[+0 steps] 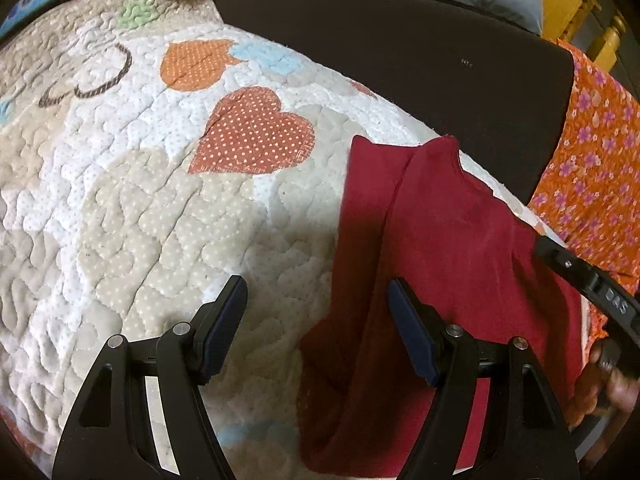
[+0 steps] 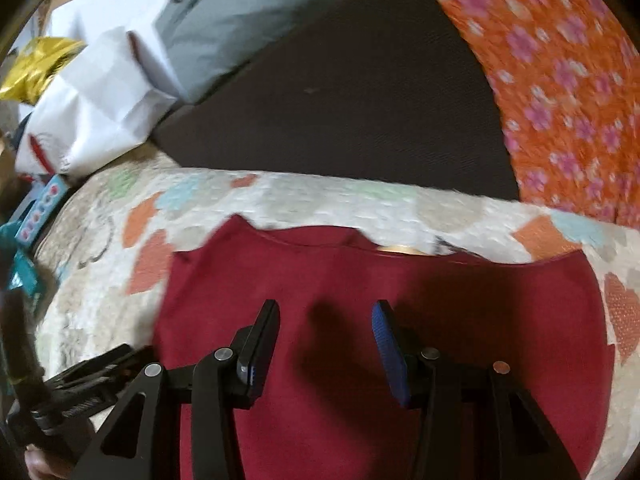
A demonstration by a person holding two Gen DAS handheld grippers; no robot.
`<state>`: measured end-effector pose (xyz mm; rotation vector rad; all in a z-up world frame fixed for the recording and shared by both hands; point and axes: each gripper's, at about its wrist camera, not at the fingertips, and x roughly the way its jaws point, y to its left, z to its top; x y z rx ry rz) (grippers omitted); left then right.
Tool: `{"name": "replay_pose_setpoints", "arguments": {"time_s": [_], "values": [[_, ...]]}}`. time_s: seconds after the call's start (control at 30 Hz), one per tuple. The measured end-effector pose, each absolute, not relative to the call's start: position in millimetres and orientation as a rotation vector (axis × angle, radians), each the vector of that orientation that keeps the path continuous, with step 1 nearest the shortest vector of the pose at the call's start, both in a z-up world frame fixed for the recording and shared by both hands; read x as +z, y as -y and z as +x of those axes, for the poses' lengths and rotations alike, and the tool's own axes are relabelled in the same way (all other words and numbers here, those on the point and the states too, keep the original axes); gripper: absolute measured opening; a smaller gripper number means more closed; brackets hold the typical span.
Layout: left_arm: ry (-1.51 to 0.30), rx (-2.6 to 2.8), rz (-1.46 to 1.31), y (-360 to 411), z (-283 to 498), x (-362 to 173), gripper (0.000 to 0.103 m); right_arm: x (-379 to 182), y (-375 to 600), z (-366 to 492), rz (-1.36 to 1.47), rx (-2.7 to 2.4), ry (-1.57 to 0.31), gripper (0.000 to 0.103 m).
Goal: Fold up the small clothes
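Hovering over a dark red garment (image 2: 400, 320) with both sets of fingers spread wide and nothing held. My left gripper (image 1: 316, 312) straddles the garment's left edge: one finger (image 1: 412, 336) hangs over the red cloth, the other (image 1: 224, 320) over bare quilt (image 1: 140, 208). My right gripper (image 2: 324, 340) sits above the middle of the garment, its shadow falling on the fabric between the fingers.

The garment lies spread on the quilt with its neckline at the far edge. In the left wrist view a panel along one side appears laid over the body, its crease running from the far edge toward me; I judge one fold may be made, though I cannot tell for certain.

Handling, as I judge it: thin knit, light, limp, not fragile, likely to drape and wrinkle if lifted by a single point. Best purchase is a pinch at an edge or corner, hem or shoulder, both grippers together so the fold line stays straight.

The quilt is puckered and soft, patched with hearts, so cloth should grip and not slide. Beyond it lie a dark cushioned surface (image 2: 340, 100), an orange floral cloth (image 2: 560, 80), a grey pillow (image 2: 248, 12) and white paper (image 2: 100, 100).
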<state>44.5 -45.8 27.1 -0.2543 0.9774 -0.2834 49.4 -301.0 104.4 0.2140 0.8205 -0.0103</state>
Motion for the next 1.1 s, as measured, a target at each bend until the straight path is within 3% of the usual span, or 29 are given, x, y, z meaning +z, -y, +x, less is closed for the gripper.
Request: {"name": "replay_pose_setpoints", "arguments": {"time_s": [0.2,0.37,0.6,0.73,0.8,0.83,0.93,1.1], "values": [[-0.958,-0.273,-0.236,50.5,48.9,24.9,0.078,63.7,310.9,77.0,0.237,-0.029,-0.909,0.048],[-0.923,-0.356,-0.279,52.0,48.0,34.4,0.078,76.1,312.4,64.5,0.221,0.018,-0.873,0.047],[-0.932,-0.383,-0.214,67.6,49.1,30.4,0.079,115.5,409.7,4.1,0.165,-0.333,-0.710,0.051],[-0.932,-0.377,-0.211,70.4,50.7,26.1,0.079,103.4,455.7,7.1,0.252,-0.421,-0.779,0.052],[-0.925,-0.378,-0.197,72.3,50.4,25.8,0.079,86.7,468.2,17.6,0.359,-0.320,-0.823,0.039],[-0.923,-0.379,-0.192,73.1,50.8,25.2,0.079,80.9,470.9,20.9,0.389,-0.283,-0.846,0.016],[-0.922,-0.382,-0.195,74.5,52.2,24.1,0.080,84.4,463.8,22.6,0.290,-0.302,-0.822,0.008],[-0.917,-0.387,-0.176,77.6,51.2,23.6,0.082,75.0,460.7,35.0,0.219,-0.367,-0.863,0.008]]}}
